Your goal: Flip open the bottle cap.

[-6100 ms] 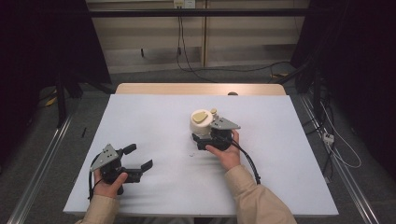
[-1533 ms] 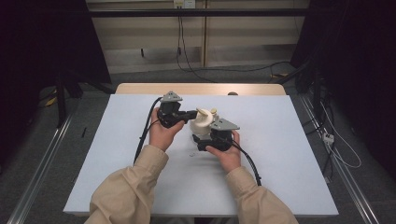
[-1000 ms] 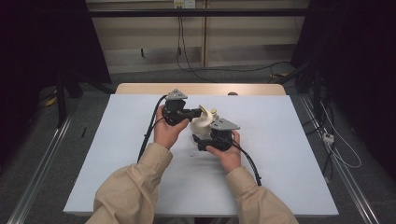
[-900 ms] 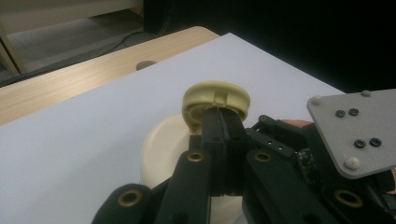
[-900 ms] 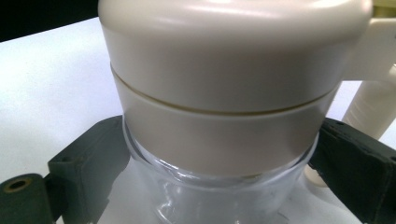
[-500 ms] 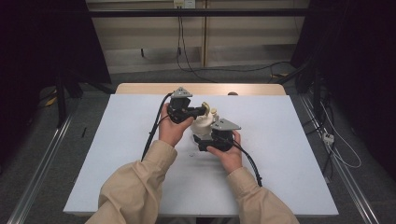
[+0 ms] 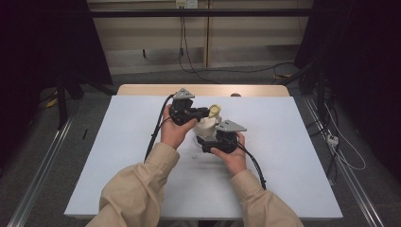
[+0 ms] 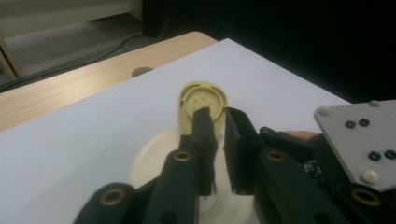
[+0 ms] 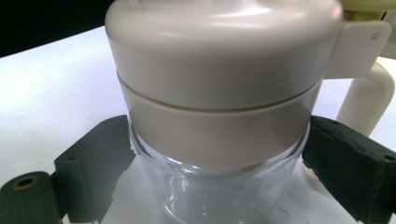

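Note:
A clear glass jar (image 9: pixel 215 186) with a cream lid (image 9: pixel 224 56) and a side handle (image 9: pixel 366 102) stands mid-table (image 7: pixel 204 127). My right gripper (image 9: pixel 215 163) is shut on its glass body, one jaw at each side; in the high view it (image 7: pixel 206 137) comes in from the near right. The lid's yellowish flip cap (image 8: pixel 203 98) stands tilted up, showing its ribbed underside (image 7: pixel 215 111). My left gripper (image 8: pixel 219 122) is shut on the cap's lower edge, reaching in from the jar's left (image 7: pixel 204 113).
The white table top (image 7: pixel 293 156) has free room on every side of the jar. A wooden strip (image 7: pixel 142 90) runs along the far edge. Cables trail from both grippers toward the person. The right gripper's grey plate (image 8: pixel 359 140) sits close beside the left jaws.
The left gripper came from the near left of the table to the jar's lid. Over the last second it shifted right and the yellowish cap swung up. The right gripper stayed put.

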`<action>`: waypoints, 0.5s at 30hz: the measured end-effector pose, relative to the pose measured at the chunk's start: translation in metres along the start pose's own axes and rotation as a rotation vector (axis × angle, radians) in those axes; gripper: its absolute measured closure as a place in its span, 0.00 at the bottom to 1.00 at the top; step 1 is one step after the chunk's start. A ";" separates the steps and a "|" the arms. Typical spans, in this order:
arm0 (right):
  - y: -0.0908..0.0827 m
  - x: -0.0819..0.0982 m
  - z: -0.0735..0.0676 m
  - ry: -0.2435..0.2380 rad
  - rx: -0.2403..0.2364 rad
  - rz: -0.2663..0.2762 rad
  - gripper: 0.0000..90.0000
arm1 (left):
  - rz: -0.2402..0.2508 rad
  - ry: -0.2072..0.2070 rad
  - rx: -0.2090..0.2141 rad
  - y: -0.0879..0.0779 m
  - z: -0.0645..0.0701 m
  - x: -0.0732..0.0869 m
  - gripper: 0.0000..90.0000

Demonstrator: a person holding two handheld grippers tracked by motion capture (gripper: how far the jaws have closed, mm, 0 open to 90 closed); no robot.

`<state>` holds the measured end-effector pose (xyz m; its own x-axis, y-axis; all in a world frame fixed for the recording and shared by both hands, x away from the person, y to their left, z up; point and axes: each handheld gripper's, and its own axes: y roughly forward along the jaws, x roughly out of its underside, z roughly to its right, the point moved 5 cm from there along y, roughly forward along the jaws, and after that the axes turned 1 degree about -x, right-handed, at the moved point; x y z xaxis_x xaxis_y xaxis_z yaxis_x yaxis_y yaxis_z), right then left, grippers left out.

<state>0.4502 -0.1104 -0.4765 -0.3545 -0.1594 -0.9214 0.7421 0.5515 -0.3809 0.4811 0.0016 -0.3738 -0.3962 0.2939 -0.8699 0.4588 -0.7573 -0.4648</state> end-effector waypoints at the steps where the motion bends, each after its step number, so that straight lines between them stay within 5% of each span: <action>1: -0.001 0.000 0.000 -0.003 -0.002 -0.001 0.10 | 0.000 -0.012 0.002 -0.003 -0.001 0.001 0.73; 3: -0.003 0.000 0.000 -0.001 -0.003 -0.008 0.11 | -0.002 -0.021 0.008 -0.010 -0.003 0.005 0.68; 7: -0.009 -0.002 0.000 0.001 -0.012 -0.002 0.10 | -0.013 -0.010 -0.004 -0.024 -0.007 0.020 0.43; 15: -0.025 0.002 0.002 0.005 -0.011 -0.002 0.09 | -0.023 -0.015 -0.005 -0.050 -0.012 0.052 0.23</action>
<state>0.4323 -0.1260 -0.4688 -0.3589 -0.1561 -0.9202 0.7351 0.5603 -0.3817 0.4471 0.0621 -0.3974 -0.4188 0.3027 -0.8561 0.4529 -0.7475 -0.4859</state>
